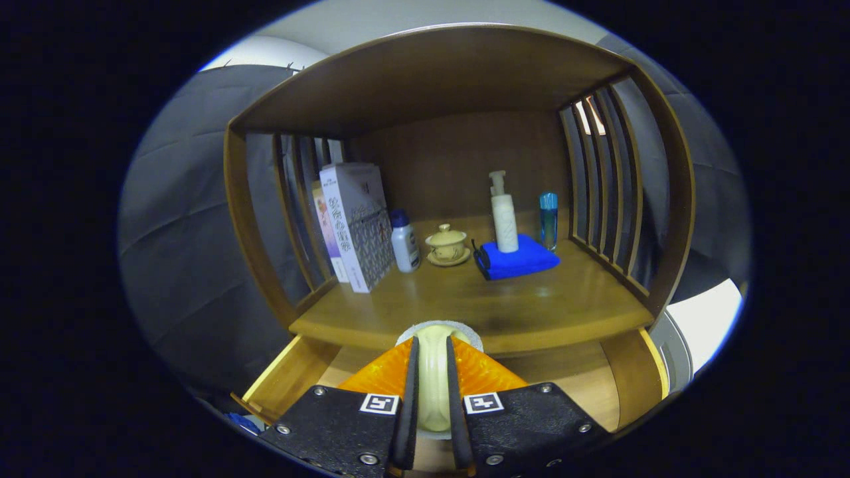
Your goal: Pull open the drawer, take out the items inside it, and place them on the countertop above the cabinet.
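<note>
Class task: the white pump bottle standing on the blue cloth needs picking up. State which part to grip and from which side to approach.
Grip the pump bottle around its straight cylindrical body, below the pump head, coming from the open front. It stands upright on the blue cloth, and slats close the shelf's sides. The hand-held gripper is currently shut on a pale cup.

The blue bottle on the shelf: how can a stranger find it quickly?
Look on the wooden countertop, behind the folded blue cloth, near the slatted side wall. The blue bottle stands beside the white pump bottle. It alone is slim, clear and blue.
</note>
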`<action>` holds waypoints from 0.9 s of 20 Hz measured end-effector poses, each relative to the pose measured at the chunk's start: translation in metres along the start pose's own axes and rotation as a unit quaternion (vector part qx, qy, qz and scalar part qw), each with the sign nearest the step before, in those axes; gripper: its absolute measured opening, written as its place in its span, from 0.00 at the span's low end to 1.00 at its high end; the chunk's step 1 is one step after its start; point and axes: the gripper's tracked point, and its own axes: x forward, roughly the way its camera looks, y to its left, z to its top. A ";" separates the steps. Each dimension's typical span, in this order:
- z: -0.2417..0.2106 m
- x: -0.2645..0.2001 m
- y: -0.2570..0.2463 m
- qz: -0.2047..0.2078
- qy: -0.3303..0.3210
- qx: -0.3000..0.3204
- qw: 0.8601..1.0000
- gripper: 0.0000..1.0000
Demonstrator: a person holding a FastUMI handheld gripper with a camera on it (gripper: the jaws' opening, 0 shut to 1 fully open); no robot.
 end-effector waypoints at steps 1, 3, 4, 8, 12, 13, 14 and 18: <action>0.007 0.008 -0.003 -0.006 -0.007 0.003 1.000 0.22; 0.017 0.024 -0.010 -0.017 -0.009 0.013 1.000 0.22; 0.019 0.031 -0.013 -0.022 -0.010 0.020 0.999 0.22; 0.036 0.061 -0.027 -0.043 -0.017 0.031 0.998 0.22; 0.046 0.089 -0.027 -0.048 -0.022 0.038 0.998 0.22; 0.045 0.095 -0.027 -0.049 -0.020 0.036 0.998 0.22; 0.044 0.101 -0.026 -0.050 -0.017 0.032 0.998 0.22; 0.041 0.118 -0.027 -0.061 -0.017 0.022 0.998 0.25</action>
